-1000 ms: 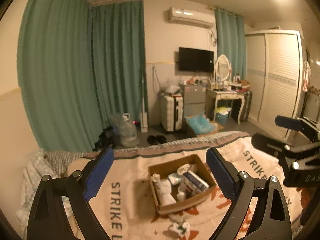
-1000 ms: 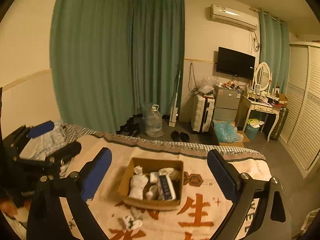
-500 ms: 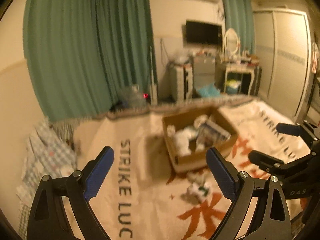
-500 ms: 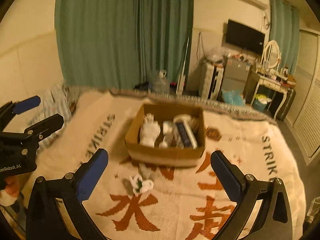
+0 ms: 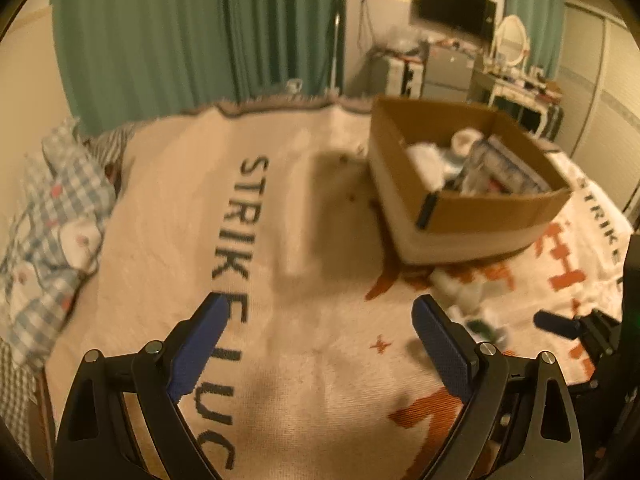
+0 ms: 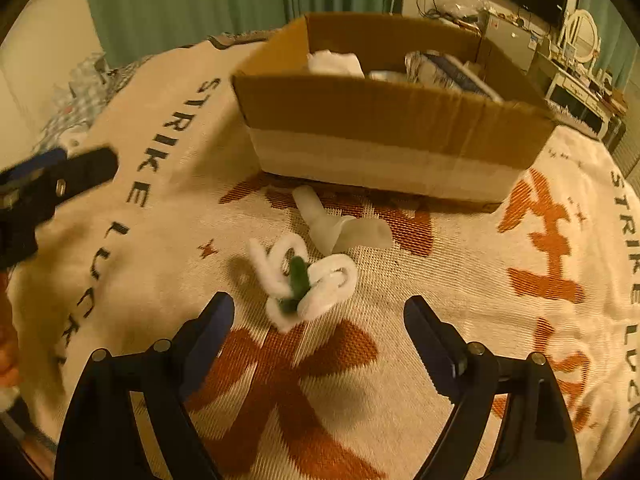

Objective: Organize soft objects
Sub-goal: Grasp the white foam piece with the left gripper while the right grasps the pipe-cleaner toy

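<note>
A white-and-green fuzzy twisted piece (image 6: 306, 280) lies on the cream blanket (image 6: 460, 300), just ahead of my open right gripper (image 6: 318, 328). A pale soft piece (image 6: 340, 228) lies behind it, in front of a cardboard box (image 6: 384, 120) holding white soft things and a packet. My left gripper (image 5: 320, 344) is open and empty above the blanket (image 5: 168, 208), left of the box (image 5: 472, 216). The fuzzy piece (image 5: 480, 320) shows blurred at its right.
A checked blue quilt (image 5: 48, 208) is bunched at the bed's left edge. Green curtains (image 5: 200, 28), a TV (image 5: 452, 4), a dressing table (image 5: 516, 80) and a wardrobe stand beyond the bed. The left gripper shows at the left of the right wrist view (image 6: 44, 184).
Both grippers have come down and forward toward the bed. The box and the loose pieces now loom much larger. The right gripper is now close over the fuzzy piece.
</note>
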